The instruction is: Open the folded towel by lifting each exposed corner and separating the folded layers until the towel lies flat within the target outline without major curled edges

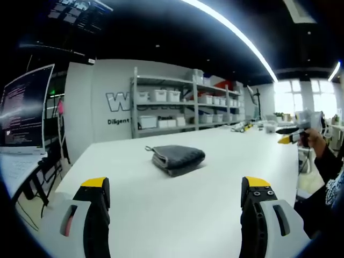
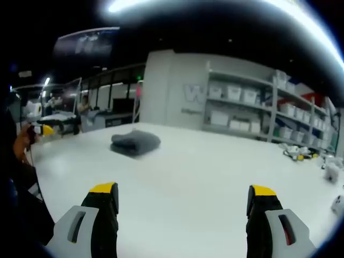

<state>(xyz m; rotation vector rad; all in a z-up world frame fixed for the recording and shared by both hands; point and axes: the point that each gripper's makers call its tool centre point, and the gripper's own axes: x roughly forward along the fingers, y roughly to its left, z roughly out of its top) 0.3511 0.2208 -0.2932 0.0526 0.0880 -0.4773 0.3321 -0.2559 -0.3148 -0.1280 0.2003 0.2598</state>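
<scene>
Towel first: the dark grey folded terry towel (image 1: 175, 159) sits bunched on the white table (image 1: 215, 161), well ahead of both tools. The left gripper (image 1: 174, 193) and right gripper (image 2: 183, 200) stand wide apart, holding nothing. A pinch taken too deep could well catch several layers together (lifting the bundle instead of unfolding it). White bins (image 1: 158, 95) line grey shelving (image 1: 134, 102); their contents are too small to tell.
</scene>
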